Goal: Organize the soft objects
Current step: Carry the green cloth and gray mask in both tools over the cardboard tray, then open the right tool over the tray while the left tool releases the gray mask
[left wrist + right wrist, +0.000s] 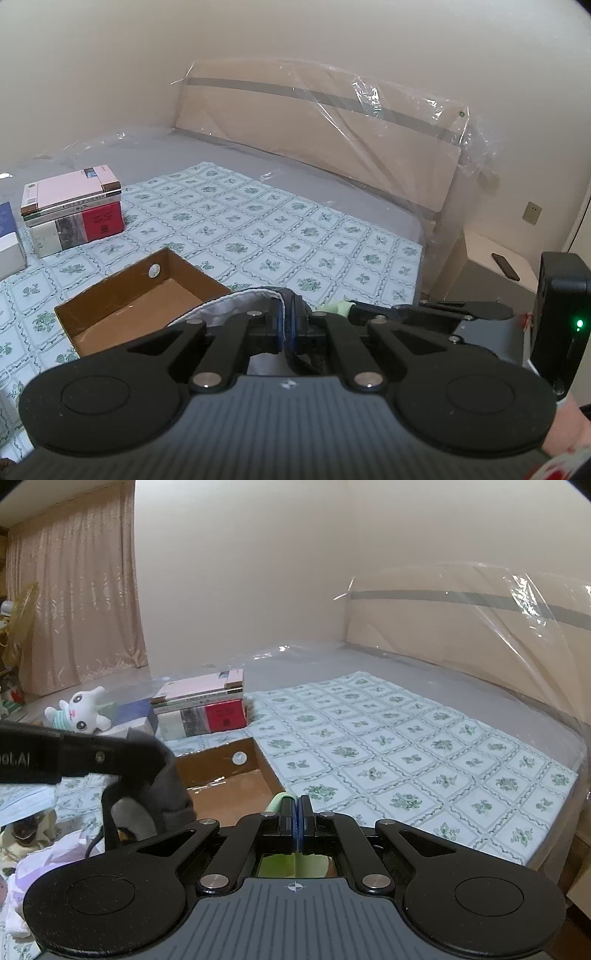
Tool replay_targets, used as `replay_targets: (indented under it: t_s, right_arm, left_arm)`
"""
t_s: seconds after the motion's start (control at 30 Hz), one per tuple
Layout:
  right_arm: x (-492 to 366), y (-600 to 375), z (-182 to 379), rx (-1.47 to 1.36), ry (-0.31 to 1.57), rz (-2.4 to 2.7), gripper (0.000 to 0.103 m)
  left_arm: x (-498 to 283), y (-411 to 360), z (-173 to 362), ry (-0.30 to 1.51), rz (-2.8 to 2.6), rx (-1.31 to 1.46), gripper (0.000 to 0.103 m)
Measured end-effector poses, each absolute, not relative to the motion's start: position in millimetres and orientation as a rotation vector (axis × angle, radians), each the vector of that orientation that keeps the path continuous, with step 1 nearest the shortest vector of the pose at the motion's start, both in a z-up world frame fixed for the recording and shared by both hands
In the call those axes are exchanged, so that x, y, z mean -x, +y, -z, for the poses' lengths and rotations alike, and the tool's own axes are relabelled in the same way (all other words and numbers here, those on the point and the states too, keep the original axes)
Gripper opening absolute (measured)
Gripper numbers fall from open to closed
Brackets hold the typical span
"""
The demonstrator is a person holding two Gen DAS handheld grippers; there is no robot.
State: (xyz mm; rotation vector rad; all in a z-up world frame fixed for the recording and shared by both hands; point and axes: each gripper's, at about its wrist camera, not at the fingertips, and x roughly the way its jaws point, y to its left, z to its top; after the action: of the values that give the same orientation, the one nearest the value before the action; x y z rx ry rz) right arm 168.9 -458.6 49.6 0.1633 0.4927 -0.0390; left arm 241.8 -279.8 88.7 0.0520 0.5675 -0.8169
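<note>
An open brown cardboard box (125,299) lies on the floral sheet; it also shows in the right wrist view (229,775). My left gripper (290,325) is shut on a grey and white cloth item (236,301), held above the box's near right corner. My right gripper (297,819) is shut on a pale green cloth (280,801), just right of the box. The left gripper's body (110,760) shows in the right wrist view, with grey cloth (170,786) hanging from it. The green cloth's tip (338,307) shows in the left wrist view.
A stack of books (74,212) stands behind the box, beside a white plush rabbit (79,710). Face masks and soft items (26,805) pile at the left. A plastic-wrapped headboard (332,147) rises at the back. A nightstand with a phone (505,266) stands right.
</note>
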Motion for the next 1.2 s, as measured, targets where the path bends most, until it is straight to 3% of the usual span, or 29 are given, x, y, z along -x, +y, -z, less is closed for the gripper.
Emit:
replay_targets:
  t_s: [0.23, 0.3, 0.37, 0.83, 0.9, 0.97, 1.2]
  right_arm:
    - [-173, -460, -42, -0.169, 0.513, 0.034, 0.001]
    - [-174, -459, -40, -0.172, 0.517, 0.027, 0.001]
    - [-174, -458, -39, -0.174, 0.52, 0.019, 0.001]
    - [-192, -436, -27, -0.184, 0.586, -0.097, 0.003]
    - [-189, -435, -23, -0.189, 0.603, -0.099, 0.019]
    - [-184, -435, -21, -0.19, 0.604, -0.097, 0.069]
    - [-157, -436, -23, -0.189, 0.607, -0.085, 0.072]
  left_arm:
    - [-256, -272, -48, 0.676, 0.744, -0.082, 0.009]
    - [-257, -265, -38, 0.704, 0.712, -0.095, 0.033]
    - [-255, -254, -34, 0.713, 0.701, -0.082, 0.041]
    - [-203, -179, -28, 0.697, 0.54, -0.015, 0.05]
    - [-194, -172, -29, 0.683, 0.519, -0.016, 0.053]
    - [-186, -166, -30, 0.674, 0.496, -0.009, 0.054]
    - [-156, -145, -33, 0.65, 0.435, -0.003, 0.066]
